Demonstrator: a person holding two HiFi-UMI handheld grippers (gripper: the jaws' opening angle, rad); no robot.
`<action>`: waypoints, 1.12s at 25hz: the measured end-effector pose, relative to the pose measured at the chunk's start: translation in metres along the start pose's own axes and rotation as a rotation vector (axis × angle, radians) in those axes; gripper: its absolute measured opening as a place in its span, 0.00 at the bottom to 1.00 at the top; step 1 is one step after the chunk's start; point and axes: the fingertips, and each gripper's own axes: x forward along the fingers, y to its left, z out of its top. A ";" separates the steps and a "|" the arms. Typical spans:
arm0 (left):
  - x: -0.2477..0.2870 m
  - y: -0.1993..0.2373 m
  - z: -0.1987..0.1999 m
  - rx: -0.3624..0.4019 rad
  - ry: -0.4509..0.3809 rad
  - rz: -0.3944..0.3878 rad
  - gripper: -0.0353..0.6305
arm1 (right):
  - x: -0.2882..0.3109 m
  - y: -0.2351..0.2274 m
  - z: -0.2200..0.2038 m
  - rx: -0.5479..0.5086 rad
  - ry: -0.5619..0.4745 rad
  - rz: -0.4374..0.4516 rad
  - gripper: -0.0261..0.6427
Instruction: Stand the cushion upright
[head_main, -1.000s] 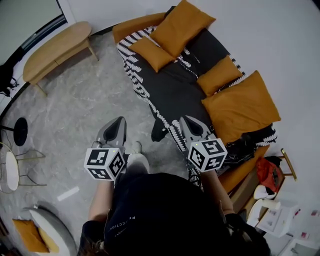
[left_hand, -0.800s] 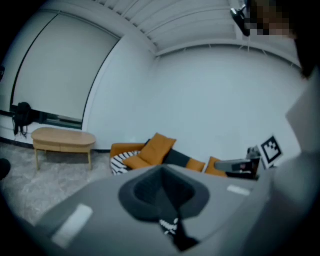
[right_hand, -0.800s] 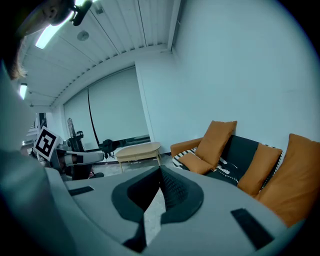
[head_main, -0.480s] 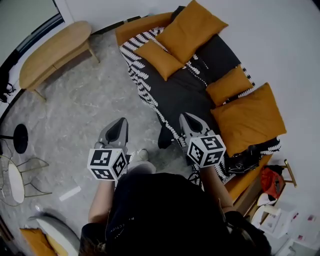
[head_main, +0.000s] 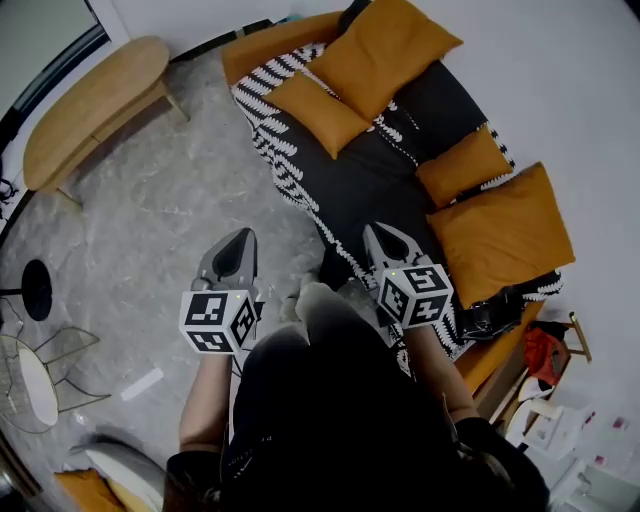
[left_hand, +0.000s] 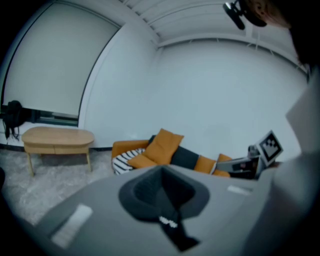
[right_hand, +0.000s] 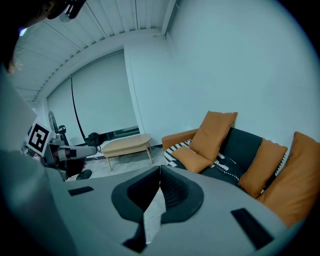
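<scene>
Approach step, I'm judging: nothing is gripped yet and I'm standing at the front edge of the sofa (head_main: 265, 48) with both tongs held out ahead of me, apart from every cushion. The sofa is wearing a black-and-white patterned throw (head_main: 370, 180), and four orange cushions are sitting on it. The one I'm reading as the task's thing is the small flat cushion (head_main: 315, 112), lying on the seat near the far end, its rear edge touching the big cushion (head_main: 385, 50) that is leaning on the backrest. A second small cushion (head_main: 463, 165) and another large cushion (head_main: 505, 232) are nearer my right side, and both seem propped up already, so I'm leaving them out. The left tongs (head_main: 240, 240) are hanging over the floor just off the seat edge, jaws pressed together, nothing between them. The right tongs (head_main: 385, 232) are over the throw's near edge, jaws likewise closed tip to tip and empty. Next move, as I'm seeing it: carrying the tongs further along the seat to the flat cushion, spreading the jaws, pinching an edge or corner, then tipping it up against the backrest. Soft fabric is likely going to sag, so using both tongs is looking sensible.
</scene>
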 end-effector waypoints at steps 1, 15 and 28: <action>0.005 0.001 0.000 -0.002 0.002 -0.002 0.07 | 0.004 -0.003 0.001 0.002 0.003 -0.004 0.04; 0.114 0.037 0.017 -0.016 0.038 0.005 0.07 | 0.122 -0.068 0.024 0.059 0.056 0.002 0.23; 0.247 0.057 0.024 0.015 0.146 0.003 0.07 | 0.231 -0.144 0.018 0.140 0.151 -0.004 0.34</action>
